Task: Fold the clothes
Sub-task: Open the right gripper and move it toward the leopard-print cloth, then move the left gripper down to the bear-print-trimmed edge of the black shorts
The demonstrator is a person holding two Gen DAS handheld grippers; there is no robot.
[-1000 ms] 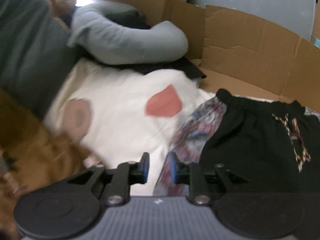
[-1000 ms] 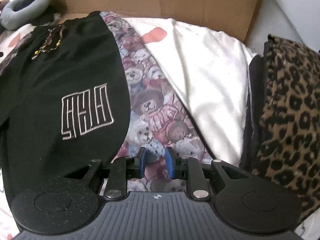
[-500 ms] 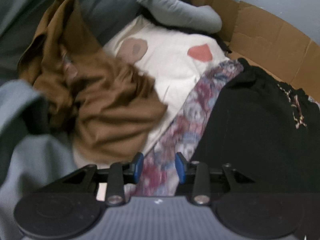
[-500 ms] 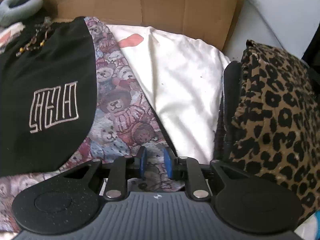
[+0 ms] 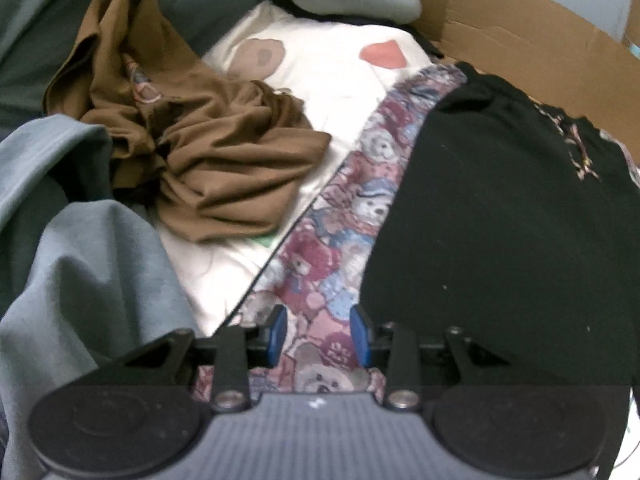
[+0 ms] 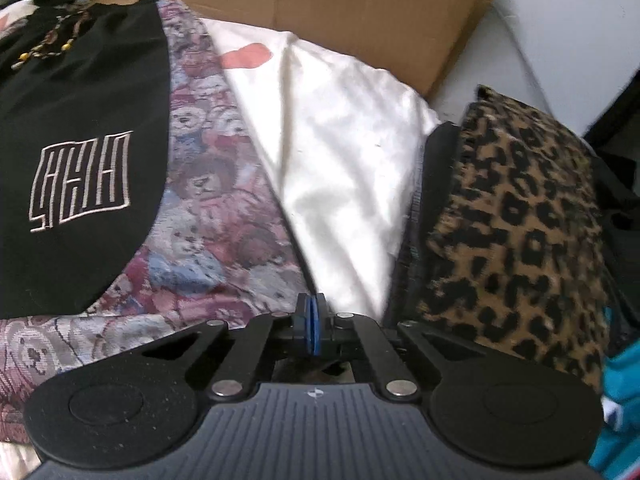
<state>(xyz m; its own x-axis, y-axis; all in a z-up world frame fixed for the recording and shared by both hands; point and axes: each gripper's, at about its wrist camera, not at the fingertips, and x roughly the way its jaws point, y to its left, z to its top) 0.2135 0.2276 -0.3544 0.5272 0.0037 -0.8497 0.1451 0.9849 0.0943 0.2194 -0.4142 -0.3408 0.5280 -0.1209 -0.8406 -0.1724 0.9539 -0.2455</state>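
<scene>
The left gripper (image 5: 318,334) hangs low over the bear-print cloth (image 5: 348,216) with its blue pads apart and nothing pinched between them. The right gripper (image 6: 312,322) is clenched, pads together, at the near edge of the same cloth (image 6: 208,200) — whether any fabric is caught there cannot be told. The black garment (image 5: 500,216) lies flat on the bear-print cloth, its stitched white emblem (image 6: 82,178) facing up in the right wrist view. Left of it sits a rumpled brown garment (image 5: 208,152) beside grey-green fabric (image 5: 88,264), all on a white sheet (image 5: 332,56). To the right stands a leopard-print cushion (image 6: 520,216) — beyond everything, a cardboard wall (image 5: 520,40).
</scene>
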